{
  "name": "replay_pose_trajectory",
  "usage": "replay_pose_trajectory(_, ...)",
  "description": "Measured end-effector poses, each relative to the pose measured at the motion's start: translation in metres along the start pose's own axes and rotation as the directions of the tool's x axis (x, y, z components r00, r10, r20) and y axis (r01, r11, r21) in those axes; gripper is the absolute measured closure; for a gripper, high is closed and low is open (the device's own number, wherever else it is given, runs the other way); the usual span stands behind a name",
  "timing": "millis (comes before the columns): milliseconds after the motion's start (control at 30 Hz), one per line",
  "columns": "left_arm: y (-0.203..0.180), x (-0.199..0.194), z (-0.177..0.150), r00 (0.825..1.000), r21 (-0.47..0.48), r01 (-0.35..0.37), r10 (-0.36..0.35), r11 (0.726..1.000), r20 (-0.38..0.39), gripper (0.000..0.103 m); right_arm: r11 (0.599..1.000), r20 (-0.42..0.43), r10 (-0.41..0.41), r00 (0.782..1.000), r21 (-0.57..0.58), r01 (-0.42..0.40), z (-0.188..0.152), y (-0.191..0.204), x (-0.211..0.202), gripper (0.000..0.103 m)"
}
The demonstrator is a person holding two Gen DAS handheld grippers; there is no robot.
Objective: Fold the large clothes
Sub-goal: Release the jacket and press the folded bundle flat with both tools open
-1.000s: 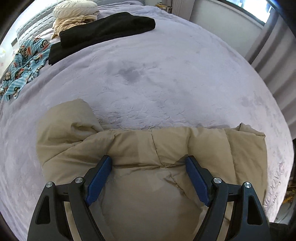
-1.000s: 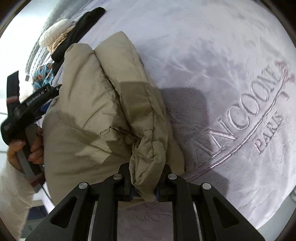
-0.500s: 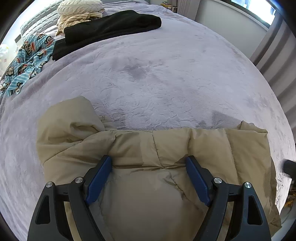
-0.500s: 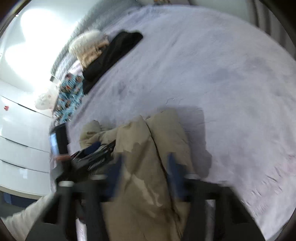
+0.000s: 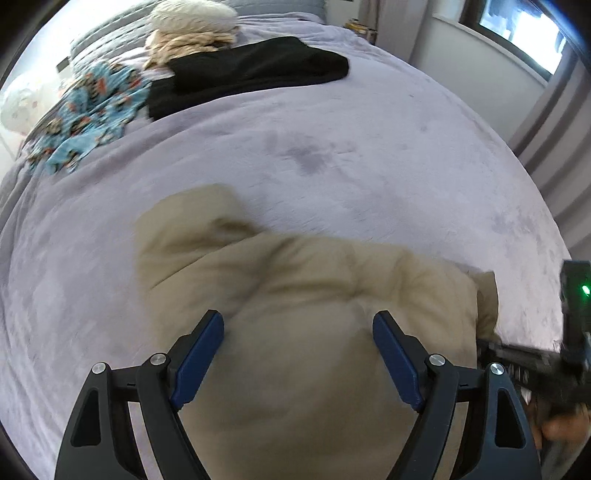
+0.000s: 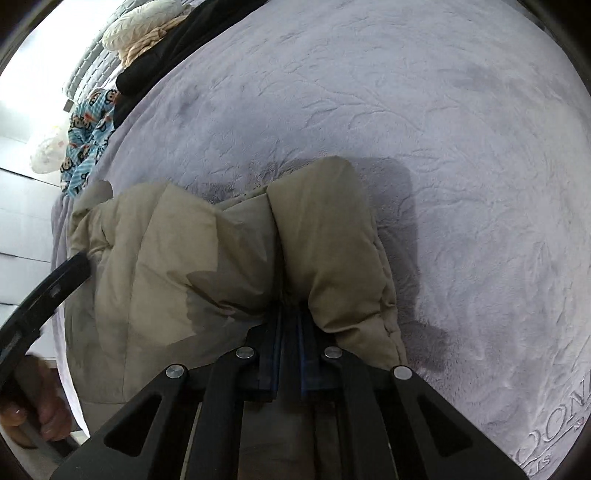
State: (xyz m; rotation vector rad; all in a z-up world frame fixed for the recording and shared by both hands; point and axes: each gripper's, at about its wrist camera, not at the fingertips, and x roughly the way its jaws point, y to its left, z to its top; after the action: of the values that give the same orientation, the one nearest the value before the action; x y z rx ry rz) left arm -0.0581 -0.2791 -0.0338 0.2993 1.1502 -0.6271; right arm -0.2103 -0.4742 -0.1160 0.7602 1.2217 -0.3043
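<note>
A beige puffer jacket (image 5: 295, 295) lies bunched on the lavender bed cover (image 5: 332, 147). My left gripper (image 5: 297, 332) is open, its blue pads spread wide just above the jacket's near part. My right gripper (image 6: 288, 332) is shut, its pads pressed together under the jacket's puffy edge (image 6: 332, 240), with little or no fabric visible between them. The right gripper also shows at the right edge of the left wrist view (image 5: 535, 369). The left gripper's handle shows at the left edge of the right wrist view (image 6: 40, 295).
A black garment (image 5: 251, 70), a cream knit pile (image 5: 192, 22) and a blue cartoon-print cloth (image 5: 88, 110) lie at the bed's far side. Curtains (image 5: 554, 129) and a window wall are on the right. Embossed lettering (image 6: 554, 435) marks the cover's near edge.
The right gripper let go of the jacket edge, swung back and has come in shut at its near side. The left gripper stayed open and rose a little; the jacket sits more bunched.
</note>
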Motion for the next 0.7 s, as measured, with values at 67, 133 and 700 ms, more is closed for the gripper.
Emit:
replay_pose_trajectory(67,0.015,-0.010,-0.011,1.000,-0.032,0.001,-0.001,0.999,-0.026,0.019,1.000,0.001,0.007,1.000,0.002,-0.007,0.005,0.006,0.006,0.098)
replay_pose_trajectory(133,0.032,-0.021,-0.024,0.998,-0.085,0.021,-0.025,0.996,-0.055,0.019,1.000,-0.002,0.012,1.000,0.006,-0.012,0.005,0.006,0.004,0.098)
replay_pose_trajectory(700,0.055,-0.024,-0.110,0.989,-0.249,0.005,-0.041,0.969,-0.142,0.013,0.989,-0.029,-0.080,0.996,-0.126,0.076,-0.089,0.007,-0.054,0.092)
